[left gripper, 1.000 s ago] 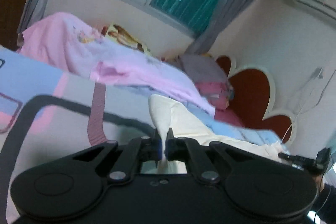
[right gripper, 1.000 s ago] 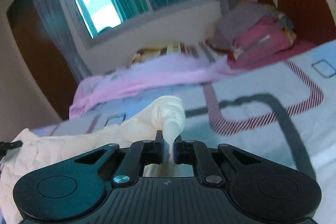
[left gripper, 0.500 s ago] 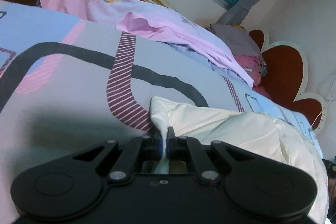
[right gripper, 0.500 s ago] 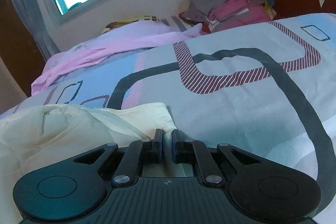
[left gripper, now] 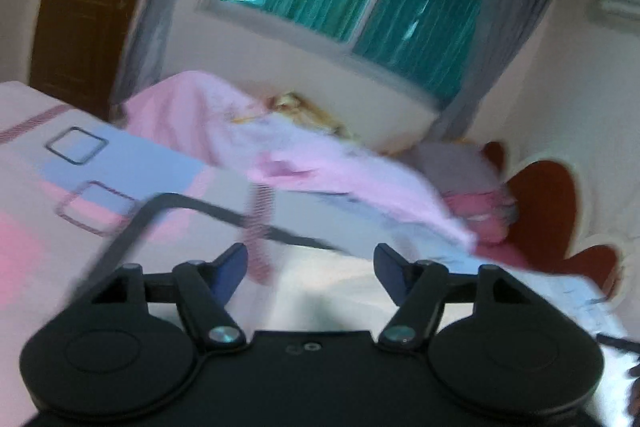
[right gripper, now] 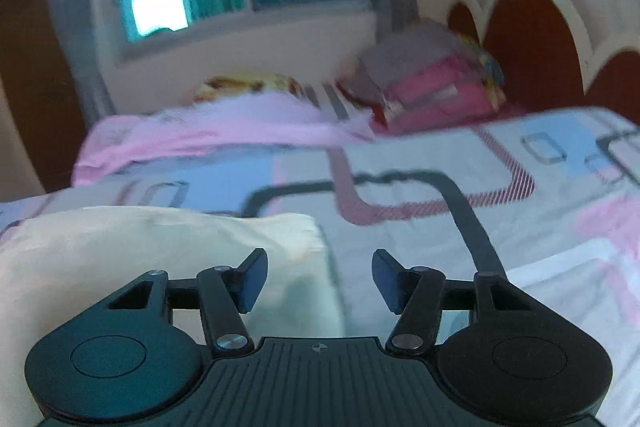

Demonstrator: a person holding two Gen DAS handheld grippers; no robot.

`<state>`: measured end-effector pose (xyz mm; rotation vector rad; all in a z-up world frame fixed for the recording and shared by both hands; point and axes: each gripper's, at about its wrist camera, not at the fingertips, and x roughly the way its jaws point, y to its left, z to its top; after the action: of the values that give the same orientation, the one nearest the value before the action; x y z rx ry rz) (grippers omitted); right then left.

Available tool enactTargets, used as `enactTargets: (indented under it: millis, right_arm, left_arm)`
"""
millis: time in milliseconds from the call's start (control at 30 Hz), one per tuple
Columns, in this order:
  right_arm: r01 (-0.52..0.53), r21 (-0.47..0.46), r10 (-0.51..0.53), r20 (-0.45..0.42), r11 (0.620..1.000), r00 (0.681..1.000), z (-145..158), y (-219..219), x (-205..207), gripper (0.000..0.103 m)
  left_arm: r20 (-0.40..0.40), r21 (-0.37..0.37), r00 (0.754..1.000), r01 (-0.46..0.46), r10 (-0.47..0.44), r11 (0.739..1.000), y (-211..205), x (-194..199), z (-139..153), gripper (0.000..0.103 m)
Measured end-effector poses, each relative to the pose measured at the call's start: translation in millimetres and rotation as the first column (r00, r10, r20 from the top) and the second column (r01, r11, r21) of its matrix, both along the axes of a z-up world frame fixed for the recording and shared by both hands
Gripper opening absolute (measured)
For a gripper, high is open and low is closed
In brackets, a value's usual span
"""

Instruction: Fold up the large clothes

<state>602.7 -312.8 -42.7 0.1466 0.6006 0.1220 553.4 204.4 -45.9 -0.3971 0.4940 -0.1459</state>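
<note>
- Cream garment (right gripper: 160, 259) lies on the bed (right gripper: 540, 239) in the lower left of the right wrist view; in the left view it shows only as a pale blur at lower centre.
- Both the left claw (left gripper: 310, 265) and the right claw (right gripper: 320, 277) are spread wide and grasp nothing.
- Its corner sits between the right jaws, so a careless closing could bunch the fold.
- Motion blur hints at fast movement, and a claw could snag the pink sheet (left gripper: 312, 163) behind.
</note>
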Motion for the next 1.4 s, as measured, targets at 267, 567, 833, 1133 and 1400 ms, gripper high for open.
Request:
enactTargets:
  millis: [267,567,833,1133,1400]
  right_arm:
    - [-0.219,-0.056,0.221,0.036,0.974,0.975,4,141,11,0.059]
    - [-0.215,-0.143,0.204,-0.087,0.966,0.975,-67,172,43,0.059]
    - [-0.202,-0.140,0.190,-0.093,0.969,0.977,-52,157,34,0.059]
    - [0.215,0.138,-0.196,-0.138,0.967,0.971,-36,-6,-93,0.059]
    - [0.338,0.493,-0.260,-0.222,0.802,0.940,-50,-51,-154,0.093]
  left_arm:
    - [-0.012,0.224,0.974,0.222,-0.225,0.949,-165,16,0,0.074]
    - [-0.159,0.340,0.967,0.244,-0.201,0.908,-194,49,-74,0.084]
    - [-0.201,0.348,0.954,0.283,-0.224,0.894,-195,47,-68,0.086]
    - [-0.089,0.410,0.989,-0.070,0.116,0.909,-72,-77,-49,0.093]
    - [-0.155,0.094,0.965,-0.199,0.211,0.976,-27,-133,-60,0.090]
